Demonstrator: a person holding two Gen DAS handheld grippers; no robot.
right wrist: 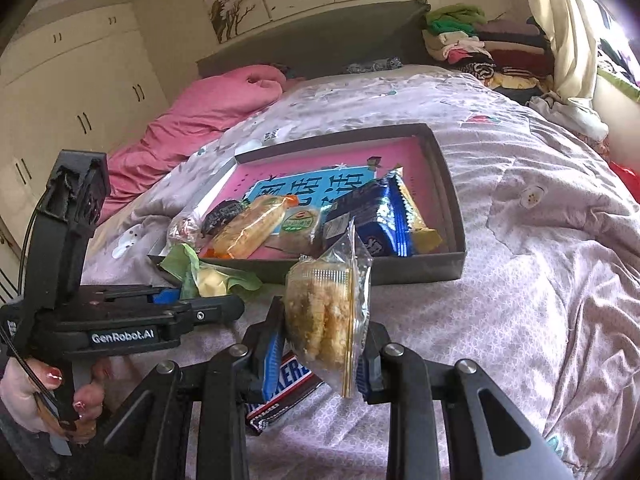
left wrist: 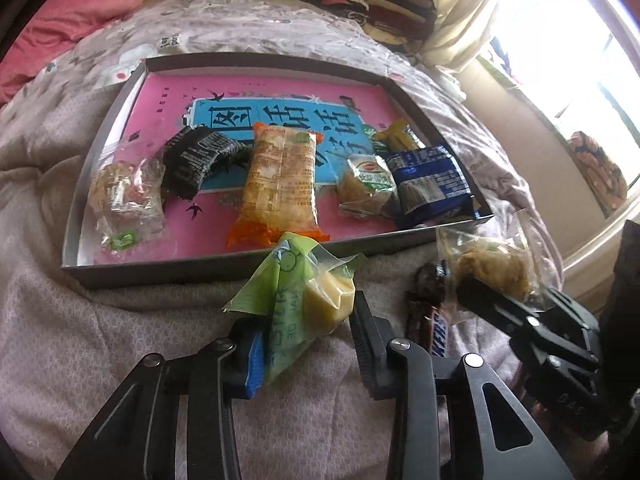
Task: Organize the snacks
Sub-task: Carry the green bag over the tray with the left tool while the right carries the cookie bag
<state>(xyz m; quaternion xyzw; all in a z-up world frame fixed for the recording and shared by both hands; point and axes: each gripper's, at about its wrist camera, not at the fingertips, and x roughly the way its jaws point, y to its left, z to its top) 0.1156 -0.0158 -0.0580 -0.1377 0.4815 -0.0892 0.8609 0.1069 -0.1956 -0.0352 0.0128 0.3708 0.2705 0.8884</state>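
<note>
1. Left wrist view: the left gripper point(left wrist: 308, 344) has its jaws closed in on a green-wrapped cake point(left wrist: 304, 292), the blue pad pressing the wrapper on one side and the black finger against the yellow cake on the other. The packet lies on the quilt point(left wrist: 120, 320), just in front of the tray's near wall.
2. The tray point(left wrist: 160, 270) is a shallow grey box with a pink and blue lining, set on the quilt.
3. Inside it, from left to right, lie a clear bag of mixed pieces point(left wrist: 124, 200), a black packet point(left wrist: 196, 162), a long orange-edged packet point(left wrist: 280, 184), a small green-labelled cake point(left wrist: 366, 184), a blue packet point(left wrist: 434, 186) and, behind that, a yellow packet point(left wrist: 400, 136).
4. A chocolate bar point(left wrist: 430, 320) in a brown wrapper lies on the quilt to the right of the left gripper.
5. Right wrist view: the right gripper point(right wrist: 324, 344) is clamped narrowly on a clear bag of crumbly cake point(right wrist: 324, 312), held upright above the quilt, near the tray's front wall and over the chocolate bar point(right wrist: 280, 388).
6. A hand point(right wrist: 32, 392) with red nails grips the handle of the left gripper at the left edge.
</note>
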